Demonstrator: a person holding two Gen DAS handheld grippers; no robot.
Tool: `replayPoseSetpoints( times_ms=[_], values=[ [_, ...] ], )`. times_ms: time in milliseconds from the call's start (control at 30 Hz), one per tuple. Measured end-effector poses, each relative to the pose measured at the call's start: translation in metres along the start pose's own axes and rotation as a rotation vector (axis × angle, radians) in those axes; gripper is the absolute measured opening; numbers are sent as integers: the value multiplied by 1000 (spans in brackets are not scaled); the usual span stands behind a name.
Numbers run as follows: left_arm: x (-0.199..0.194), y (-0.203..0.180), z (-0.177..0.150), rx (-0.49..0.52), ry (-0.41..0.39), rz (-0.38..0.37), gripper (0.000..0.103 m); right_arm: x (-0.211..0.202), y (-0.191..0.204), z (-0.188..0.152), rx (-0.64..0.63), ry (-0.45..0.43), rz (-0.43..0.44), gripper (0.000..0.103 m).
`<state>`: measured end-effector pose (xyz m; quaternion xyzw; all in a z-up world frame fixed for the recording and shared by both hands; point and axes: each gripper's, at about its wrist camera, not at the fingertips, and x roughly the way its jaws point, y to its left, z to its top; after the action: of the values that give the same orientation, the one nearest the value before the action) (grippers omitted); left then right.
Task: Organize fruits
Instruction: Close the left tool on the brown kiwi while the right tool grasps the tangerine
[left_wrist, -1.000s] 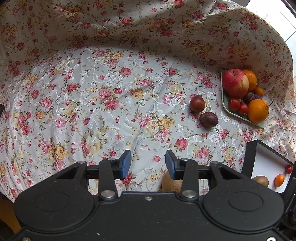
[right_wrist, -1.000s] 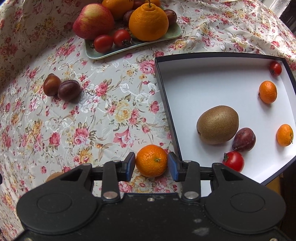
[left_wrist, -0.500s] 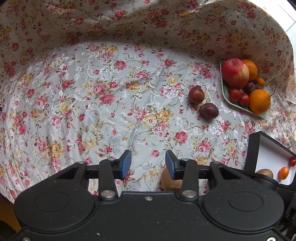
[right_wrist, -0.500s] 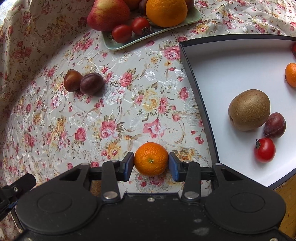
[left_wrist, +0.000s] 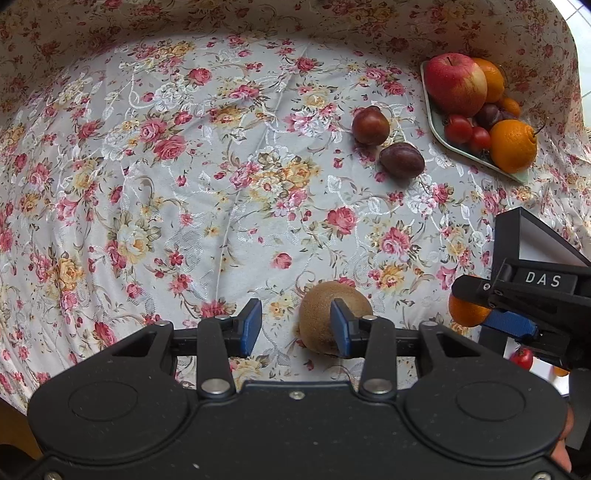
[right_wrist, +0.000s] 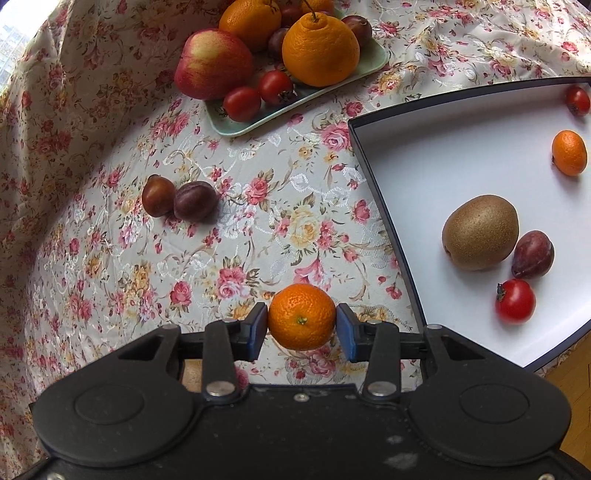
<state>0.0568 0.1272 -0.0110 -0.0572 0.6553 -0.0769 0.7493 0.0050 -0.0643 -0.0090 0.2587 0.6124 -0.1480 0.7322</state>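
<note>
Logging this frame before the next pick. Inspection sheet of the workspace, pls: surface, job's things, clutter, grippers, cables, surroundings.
Surface: floral tablecloth, wrinkled, draped over the table edge.
Job's things: green plate with apple, two oranges, cherry tomatoes and plums; white tray holding kiwi, plum, two tomatoes, one mandarin; two plums and a second kiwi loose on the cloth.
Clutter: nothing seen.
Grippers: right gripper has a mandarin between its pads, both touching; left gripper open, empty, right finger in front of the loose kiwi.
Cables: nothing seen.
Surroundings: wooden floor beyond the tray; bright window at the edge.
</note>
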Motion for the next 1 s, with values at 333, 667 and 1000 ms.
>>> replayPoseSetpoints(
  times_ms=[333,667,1000],
  values=[
    [5,-18,-3,43,-17,-31,59,-13,-8,3,41,-11,40,43],
    [20,-27,-8,80,9,2,59,-14,-8,4,56,14,28,43],
    [36,-41,-13,135,21,61,60,-11,-5,4,51,43,26,43]
  ],
)
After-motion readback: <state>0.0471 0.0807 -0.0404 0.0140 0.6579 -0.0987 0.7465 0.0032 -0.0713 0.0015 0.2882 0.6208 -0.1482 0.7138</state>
